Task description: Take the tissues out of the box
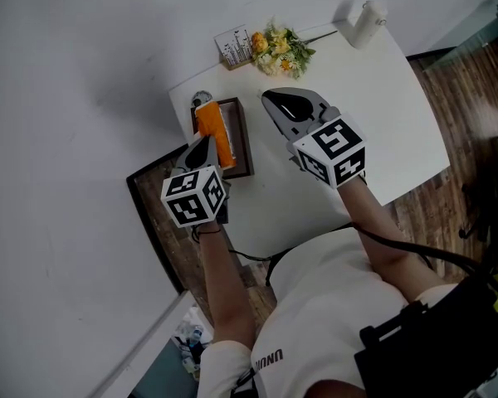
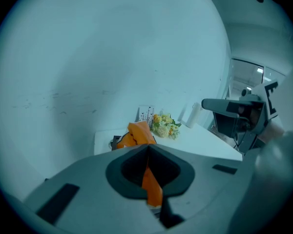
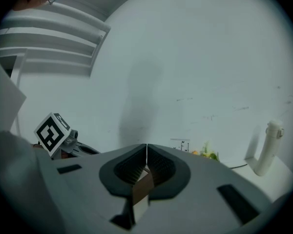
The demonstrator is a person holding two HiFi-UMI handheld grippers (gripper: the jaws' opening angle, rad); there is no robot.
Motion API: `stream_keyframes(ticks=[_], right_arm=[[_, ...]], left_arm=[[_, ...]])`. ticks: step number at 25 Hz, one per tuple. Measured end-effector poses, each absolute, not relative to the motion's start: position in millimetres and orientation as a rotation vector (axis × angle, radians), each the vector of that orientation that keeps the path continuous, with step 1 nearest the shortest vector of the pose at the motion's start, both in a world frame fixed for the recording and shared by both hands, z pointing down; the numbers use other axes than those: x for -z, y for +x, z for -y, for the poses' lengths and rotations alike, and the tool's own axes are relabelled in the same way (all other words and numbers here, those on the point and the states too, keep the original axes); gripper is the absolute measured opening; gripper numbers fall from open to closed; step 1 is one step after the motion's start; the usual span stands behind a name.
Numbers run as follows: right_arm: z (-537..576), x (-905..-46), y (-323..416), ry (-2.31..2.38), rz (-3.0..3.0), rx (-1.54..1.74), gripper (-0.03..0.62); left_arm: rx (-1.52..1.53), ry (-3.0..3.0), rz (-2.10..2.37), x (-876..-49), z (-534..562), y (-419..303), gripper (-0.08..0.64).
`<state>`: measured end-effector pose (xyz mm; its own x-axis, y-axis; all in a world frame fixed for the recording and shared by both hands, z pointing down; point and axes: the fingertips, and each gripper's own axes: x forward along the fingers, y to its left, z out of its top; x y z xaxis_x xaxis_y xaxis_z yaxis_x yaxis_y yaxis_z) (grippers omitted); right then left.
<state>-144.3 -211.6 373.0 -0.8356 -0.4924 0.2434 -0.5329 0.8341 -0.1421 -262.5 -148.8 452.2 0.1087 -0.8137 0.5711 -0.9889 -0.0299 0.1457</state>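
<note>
— Tissue position?
— One orange tissue (image 1: 213, 131) is seen drawn up from the dark brown rectangular box (image 1: 242, 139), at the left edge of the white worktop (image 1: 382, 98), and is pinched in the left tongs (image 1: 206, 145).
— Other side?
— The right tongs (image 1: 274, 99) are held clenched above the worktop, beside the box.

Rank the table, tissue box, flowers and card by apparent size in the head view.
1. table
2. tissue box
3. flowers, close to the box in apparent size and farther from the camera, so this place is unsure
4. card
</note>
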Motion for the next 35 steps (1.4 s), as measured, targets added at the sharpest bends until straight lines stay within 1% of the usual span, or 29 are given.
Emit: stream_keyframes(ticks=[35], right_arm=[[211, -374, -147, 0.782, 2.814, -0.308, 0.023]], left_arm=[[-0.293, 1.981, 1.822, -409, 148, -263, 0.011]])
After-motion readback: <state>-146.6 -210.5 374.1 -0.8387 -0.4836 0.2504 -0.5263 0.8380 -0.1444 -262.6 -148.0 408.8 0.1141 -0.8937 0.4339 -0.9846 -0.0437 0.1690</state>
